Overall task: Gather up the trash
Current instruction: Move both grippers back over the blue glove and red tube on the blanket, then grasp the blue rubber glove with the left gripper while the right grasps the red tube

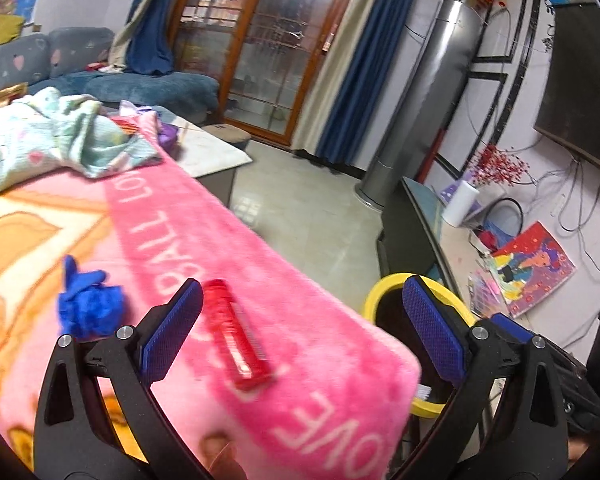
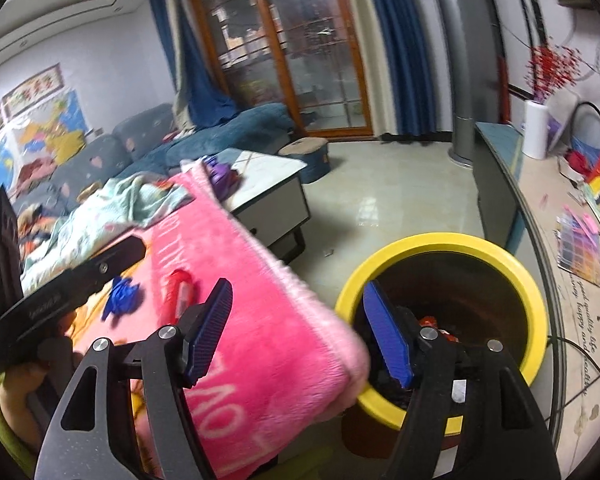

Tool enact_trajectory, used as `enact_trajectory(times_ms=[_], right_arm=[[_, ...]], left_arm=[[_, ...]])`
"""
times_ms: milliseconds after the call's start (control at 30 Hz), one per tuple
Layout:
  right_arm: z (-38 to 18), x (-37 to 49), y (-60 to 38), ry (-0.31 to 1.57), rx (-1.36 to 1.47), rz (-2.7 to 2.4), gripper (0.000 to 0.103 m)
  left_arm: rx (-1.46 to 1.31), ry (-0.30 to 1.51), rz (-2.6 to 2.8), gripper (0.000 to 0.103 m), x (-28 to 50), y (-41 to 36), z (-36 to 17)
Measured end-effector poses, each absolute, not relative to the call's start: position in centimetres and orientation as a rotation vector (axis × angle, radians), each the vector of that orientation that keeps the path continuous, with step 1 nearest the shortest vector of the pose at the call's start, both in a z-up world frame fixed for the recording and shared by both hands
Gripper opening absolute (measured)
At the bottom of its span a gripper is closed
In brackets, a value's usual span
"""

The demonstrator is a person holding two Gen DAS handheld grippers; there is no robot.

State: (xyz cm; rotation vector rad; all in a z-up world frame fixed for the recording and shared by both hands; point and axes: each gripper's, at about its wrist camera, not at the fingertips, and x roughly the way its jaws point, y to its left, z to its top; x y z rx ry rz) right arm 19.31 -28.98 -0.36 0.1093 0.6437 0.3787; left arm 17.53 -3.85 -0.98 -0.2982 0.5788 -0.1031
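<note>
A red transparent plastic tube (image 1: 238,334) lies on the pink blanket (image 1: 260,280), just right of my left gripper's left finger. A crumpled blue scrap (image 1: 88,304) lies left of that finger. My left gripper (image 1: 304,332) is open and empty above the blanket's corner. A yellow-rimmed bin (image 2: 452,248) stands on the floor beside the blanket, with trash inside. My right gripper (image 2: 300,332) is open and empty, its right finger over the bin's rim. The tube (image 2: 180,286) and the blue scrap (image 2: 122,300) also show in the right wrist view, as does the left gripper's body (image 2: 72,284).
A bundled light green cloth (image 1: 60,136) lies farther back on the blanket. A white low table (image 2: 268,176) stands beyond it. A TV bench (image 2: 540,208) with a paper roll, books and cables runs along the right. Tiled floor (image 2: 380,200) lies between.
</note>
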Motion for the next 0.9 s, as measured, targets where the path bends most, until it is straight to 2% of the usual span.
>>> enact_trajectory(times_ms=[467,900], right_arm=[[-1.6,18.9,-21.9,0.686,0.012,0.533,0.066],[-5.7,21.6,-15.6,0.816,-0.057,0.608,0.066]], left_arm=[[-0.366,0.557,0.087,0.092,15.9,4.7,-1.8],[-0.496,0.645,0.204,0.092,15.5,10.6,-5.5]])
